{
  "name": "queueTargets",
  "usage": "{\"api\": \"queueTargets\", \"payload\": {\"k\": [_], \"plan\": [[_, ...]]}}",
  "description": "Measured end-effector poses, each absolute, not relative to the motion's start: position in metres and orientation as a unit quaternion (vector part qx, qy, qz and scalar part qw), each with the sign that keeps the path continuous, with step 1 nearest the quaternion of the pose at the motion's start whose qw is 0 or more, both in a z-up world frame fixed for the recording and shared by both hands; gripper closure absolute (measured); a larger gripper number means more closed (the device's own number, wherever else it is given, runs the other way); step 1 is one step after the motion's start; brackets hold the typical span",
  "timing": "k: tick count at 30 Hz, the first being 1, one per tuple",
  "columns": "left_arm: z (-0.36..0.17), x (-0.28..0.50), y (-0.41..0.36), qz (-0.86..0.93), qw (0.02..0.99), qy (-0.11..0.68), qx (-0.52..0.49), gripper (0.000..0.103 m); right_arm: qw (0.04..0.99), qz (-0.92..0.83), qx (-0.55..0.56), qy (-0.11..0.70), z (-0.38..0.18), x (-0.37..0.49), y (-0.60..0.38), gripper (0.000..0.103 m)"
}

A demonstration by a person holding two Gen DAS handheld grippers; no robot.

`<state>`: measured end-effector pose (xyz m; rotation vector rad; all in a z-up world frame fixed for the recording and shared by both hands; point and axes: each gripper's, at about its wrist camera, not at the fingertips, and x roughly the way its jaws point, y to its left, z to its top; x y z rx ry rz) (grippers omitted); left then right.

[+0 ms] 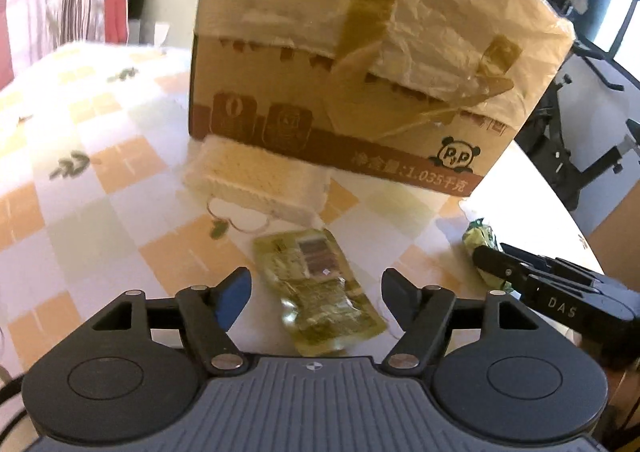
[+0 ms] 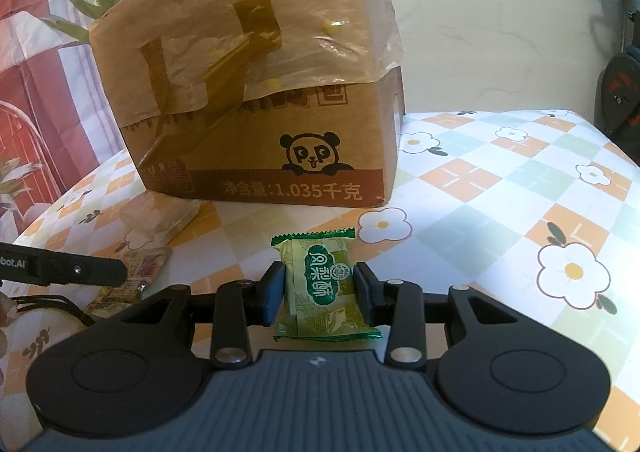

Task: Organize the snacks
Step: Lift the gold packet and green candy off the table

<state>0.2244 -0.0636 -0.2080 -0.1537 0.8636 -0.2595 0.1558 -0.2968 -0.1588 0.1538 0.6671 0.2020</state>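
My left gripper stands open over a flat yellow-green snack sachet that lies on the checked tablecloth; the pads do not touch it. My right gripper is shut on a green pineapple-cake packet, held upright between its pads. In the left wrist view that same packet shows at the right edge in the right gripper's fingers. A pale wafer pack lies against the foot of the cardboard box. One left finger reaches in beside the sachet.
The tall panda-printed cardboard box, taped and draped in plastic film, stands at mid-table behind everything. The flowered tablecloth stretches bare to the right. The table's rounded edge falls away at the right, with an exercise machine beyond.
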Motion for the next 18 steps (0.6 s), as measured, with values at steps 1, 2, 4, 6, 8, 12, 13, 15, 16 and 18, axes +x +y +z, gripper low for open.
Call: {"api": "queueTargets", "payload": {"k": [1,2,4,6,8,12,13,15,16,18], "plan": [[-0.211,0.226,-0.070,-0.121,0.894,0.425,-0.073,0.029,0.937,0.099,0.075,0.326,-0.159,0.156,-0.297,0.063],[-0.213,0.227,-0.075,-0.116,0.894,0.427,-0.069,0.028,0.937,0.099,0.075,0.326,-0.159,0.156,-0.297,0.064],[-0.215,0.227,-0.087,-0.105,0.899,0.423,-0.046,0.028,0.937,0.100,0.075,0.326,-0.159,0.156,-0.297,0.064],[-0.217,0.226,-0.095,-0.092,0.903,0.420,-0.024,0.028,0.937,0.102,0.075,0.326,-0.159,0.156,-0.297,0.064],[-0.220,0.223,-0.103,-0.079,0.907,0.413,0.001,0.028,0.937,0.103,0.075,0.326,-0.159,0.156,-0.297,0.064],[-0.226,0.214,-0.115,-0.066,0.916,0.392,0.052,0.028,0.937,0.104,0.076,0.325,-0.159,0.155,-0.297,0.064],[-0.227,0.213,-0.113,-0.066,0.917,0.390,0.047,0.028,0.937,0.104,0.077,0.325,-0.158,0.155,-0.297,0.064],[-0.227,0.211,-0.111,-0.074,0.919,0.385,0.051,0.030,0.937,0.104,0.077,0.324,-0.158,0.155,-0.297,0.064],[-0.227,0.211,-0.110,-0.074,0.920,0.382,0.050,0.033,0.937,0.104,0.077,0.325,-0.158,0.155,-0.297,0.064],[-0.224,0.208,-0.106,-0.081,0.922,0.375,0.051,0.046,0.936,0.105,0.077,0.326,-0.158,0.155,-0.297,0.064]]}}
